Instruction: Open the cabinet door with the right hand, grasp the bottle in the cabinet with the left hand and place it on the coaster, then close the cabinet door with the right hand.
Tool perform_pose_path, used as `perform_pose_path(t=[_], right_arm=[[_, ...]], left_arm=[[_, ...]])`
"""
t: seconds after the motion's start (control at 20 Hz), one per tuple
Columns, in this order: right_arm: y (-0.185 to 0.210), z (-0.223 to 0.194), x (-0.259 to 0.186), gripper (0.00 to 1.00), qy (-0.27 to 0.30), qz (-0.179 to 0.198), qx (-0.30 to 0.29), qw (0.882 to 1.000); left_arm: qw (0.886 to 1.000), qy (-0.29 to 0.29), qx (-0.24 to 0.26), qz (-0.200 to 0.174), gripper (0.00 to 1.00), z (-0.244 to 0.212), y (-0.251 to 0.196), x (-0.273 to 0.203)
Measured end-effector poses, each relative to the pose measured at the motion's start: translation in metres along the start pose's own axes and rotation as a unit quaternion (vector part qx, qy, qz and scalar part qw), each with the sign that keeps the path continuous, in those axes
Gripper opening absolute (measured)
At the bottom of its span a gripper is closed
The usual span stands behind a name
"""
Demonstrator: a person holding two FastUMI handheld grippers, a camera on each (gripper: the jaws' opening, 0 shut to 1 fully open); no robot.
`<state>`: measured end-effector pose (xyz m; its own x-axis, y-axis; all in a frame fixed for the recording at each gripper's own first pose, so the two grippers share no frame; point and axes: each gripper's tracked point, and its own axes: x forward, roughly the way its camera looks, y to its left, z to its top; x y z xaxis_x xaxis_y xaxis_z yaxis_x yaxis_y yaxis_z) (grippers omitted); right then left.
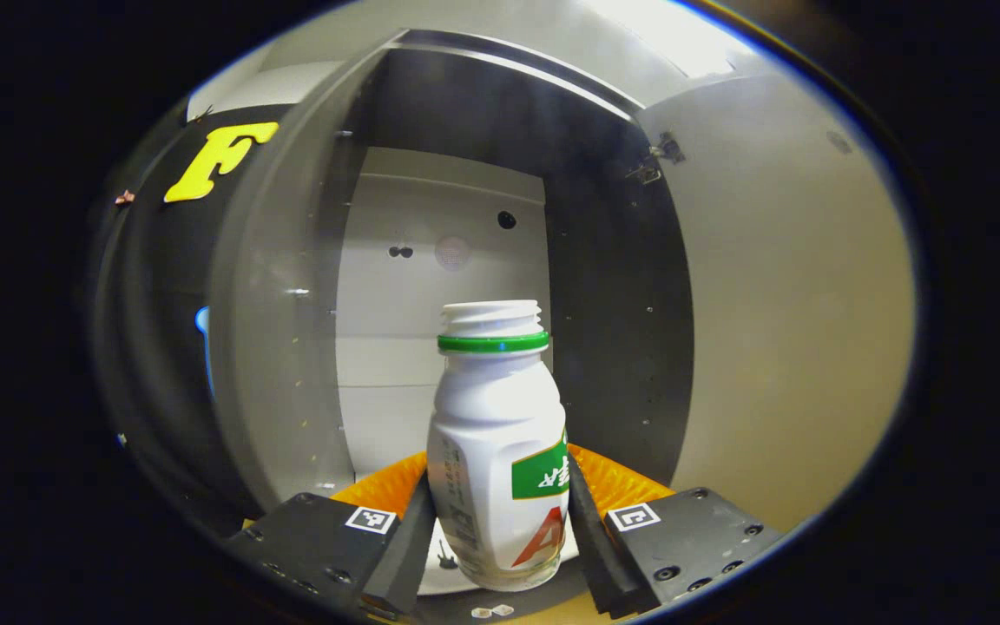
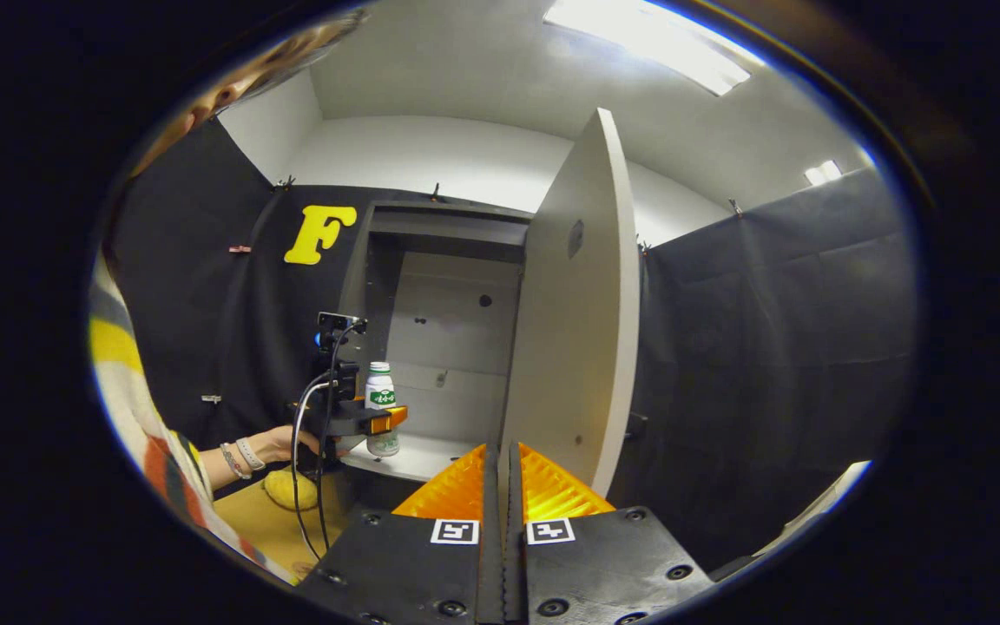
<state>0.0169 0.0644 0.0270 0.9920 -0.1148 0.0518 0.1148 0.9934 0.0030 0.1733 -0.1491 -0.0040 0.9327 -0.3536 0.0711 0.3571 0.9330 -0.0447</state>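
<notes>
Bottle is small, capless, smooth white plastic, prob light, slick and a bit squashy, so best held low on the wide body w/ modest squeeze. Left gripper has both fingers pressed on its lower body, bottle upright just in front of the open cabinet. Right gripper is closed, holding nothing, near the door edge.

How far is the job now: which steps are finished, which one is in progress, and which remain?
Done: the pale flat cabinet door stands open. In hand: the left hand-held gripper clamps the white plastic bottle with the green neck ring at the cabinet's front. Left: set it on the coaster, then close the door with the right hand-held gripper, now shut and empty.
</notes>
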Motion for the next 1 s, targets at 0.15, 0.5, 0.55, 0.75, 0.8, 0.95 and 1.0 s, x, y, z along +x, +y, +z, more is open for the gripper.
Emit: perform_pose_path(t=[0.15,0.5,0.55,0.75,0.8,0.95,1.0], right_arm=[[0.010,-0.011,0.005,0.05,0.017,0.024,0.016,0.999],[0.060,-0.042,0.030,0.05,0.048,0.065,0.005,0.997],[0.075,-0.045,0.038,0.05,0.050,0.079,0.004,0.996],[0.108,-0.066,0.037,0.06,0.072,0.165,0.013,0.984],[0.111,-0.071,0.037,0.06,0.078,0.184,0.014,0.980],[0.124,-0.083,0.035,0.05,0.087,0.234,0.010,0.968],[0.126,-0.086,0.036,0.06,0.088,0.246,0.008,0.965]], left_arm=[[1.000,0.005,-0.006,0.007,0.75,-0.010,0.010,-0.039],[0.998,0.044,-0.013,0.036,0.74,-0.057,0.041,-0.120],[0.998,0.048,-0.014,0.050,0.74,-0.067,0.045,-0.130],[0.993,0.066,-0.005,0.101,0.75,-0.092,0.054,-0.181],[0.991,0.069,-0.001,0.118,0.74,-0.097,0.056,-0.195],[0.983,0.081,-0.006,0.164,0.74,-0.116,0.048,-0.229],[0.981,0.086,-0.008,0.173,0.75,-0.124,0.044,-0.238]])
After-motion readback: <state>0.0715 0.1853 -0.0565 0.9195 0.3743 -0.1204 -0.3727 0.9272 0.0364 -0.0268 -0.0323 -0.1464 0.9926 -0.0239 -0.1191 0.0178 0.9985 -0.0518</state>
